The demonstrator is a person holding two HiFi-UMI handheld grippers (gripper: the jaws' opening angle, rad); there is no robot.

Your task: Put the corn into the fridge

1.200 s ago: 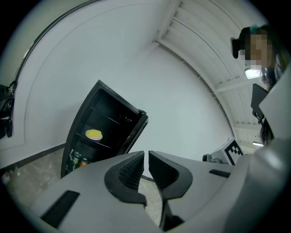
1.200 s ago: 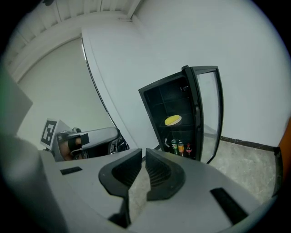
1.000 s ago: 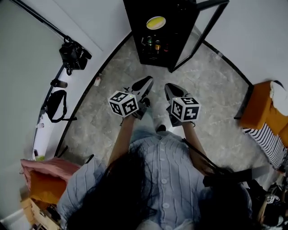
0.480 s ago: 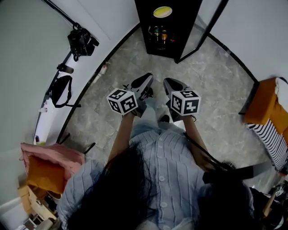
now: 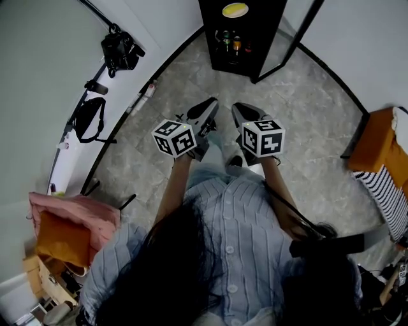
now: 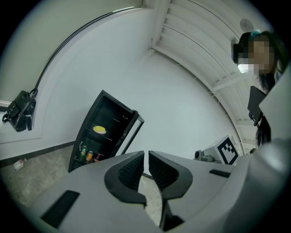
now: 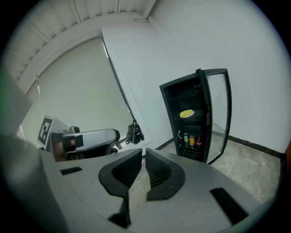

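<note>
Fridge (image 5: 239, 32) at top centre of the head view, its door (image 5: 285, 44) swung open on the right side. Corn (image 5: 235, 9) on an upper shelf inside, cans (image 5: 229, 43) on a shelf below it. Left gripper (image 5: 209, 105) and right gripper (image 5: 237, 109) side by side mid-frame, below the fridge and well apart from it. Bag (image 5: 121, 49) on the wall upper left, second bag (image 5: 86, 121) below it. Seat (image 5: 376, 149) at right edge. Cloth heap (image 5: 70, 216) lower left.

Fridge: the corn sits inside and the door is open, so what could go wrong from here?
The glass door stands wide open with the corn already on a fridge shelf; it might be left that way.
The left hand-held gripper and right hand-held gripper are shut and empty; a push on the door's thin frame could slip.
</note>
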